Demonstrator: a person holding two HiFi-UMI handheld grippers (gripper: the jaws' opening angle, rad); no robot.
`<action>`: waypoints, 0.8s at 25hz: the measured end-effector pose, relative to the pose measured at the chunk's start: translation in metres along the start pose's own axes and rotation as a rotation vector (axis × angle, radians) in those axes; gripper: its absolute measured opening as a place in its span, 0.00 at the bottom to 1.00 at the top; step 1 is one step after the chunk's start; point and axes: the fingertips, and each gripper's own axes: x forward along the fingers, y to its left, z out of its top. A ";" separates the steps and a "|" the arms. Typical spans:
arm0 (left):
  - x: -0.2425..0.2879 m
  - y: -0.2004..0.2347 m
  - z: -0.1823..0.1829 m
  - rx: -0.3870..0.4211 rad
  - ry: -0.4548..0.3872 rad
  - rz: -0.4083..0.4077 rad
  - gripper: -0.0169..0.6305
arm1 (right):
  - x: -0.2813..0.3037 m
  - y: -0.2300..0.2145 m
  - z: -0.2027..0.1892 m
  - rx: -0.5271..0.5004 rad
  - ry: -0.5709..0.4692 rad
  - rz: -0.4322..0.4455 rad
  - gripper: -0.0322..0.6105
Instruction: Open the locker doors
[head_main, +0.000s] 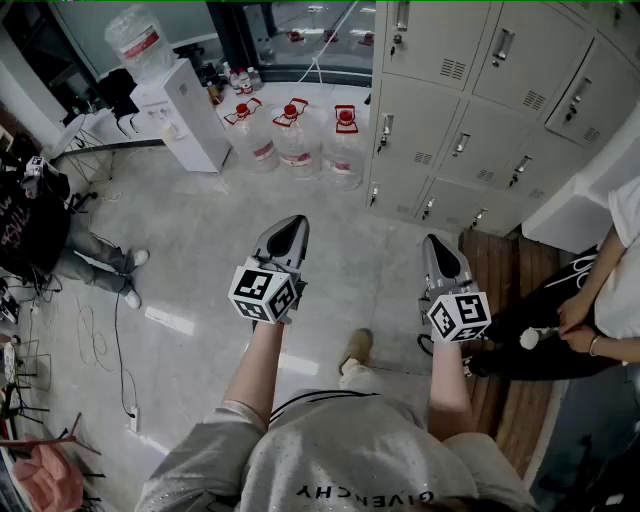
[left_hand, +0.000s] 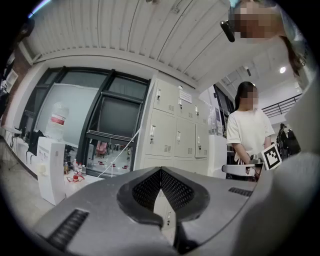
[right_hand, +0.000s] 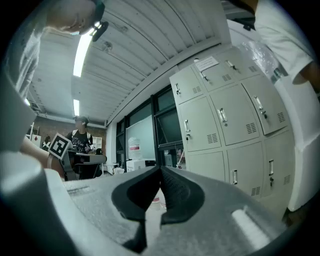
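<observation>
The lockers stand at the far right of the room and every door that shows is closed, so I judge that the task is only at its approach. Both tools are well apart from the doors, over the bare floor.

To do this step well, I would choose one door first and bring a tool level with its handle. The handles seem to sit at the left edge of each door, so the door probably swings toward the right. The jaws must be opened before they reach the handle, and the pull should follow the door's curve, not go straight back. The water bottles stand just left of the lockers, and a seated person is near on the right, so the lower doors need care.

The left gripper is closed, tips together, with nothing between them. The right gripper is also fully closed and empty.
</observation>
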 end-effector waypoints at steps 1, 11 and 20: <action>0.014 0.003 -0.001 -0.006 0.003 0.002 0.02 | 0.011 -0.010 0.001 -0.005 0.002 0.002 0.05; 0.136 0.040 -0.003 -0.020 -0.024 0.019 0.02 | 0.102 -0.091 0.003 -0.026 0.000 0.016 0.04; 0.195 0.050 -0.017 -0.044 0.009 0.000 0.02 | 0.142 -0.134 -0.003 0.031 0.007 0.007 0.04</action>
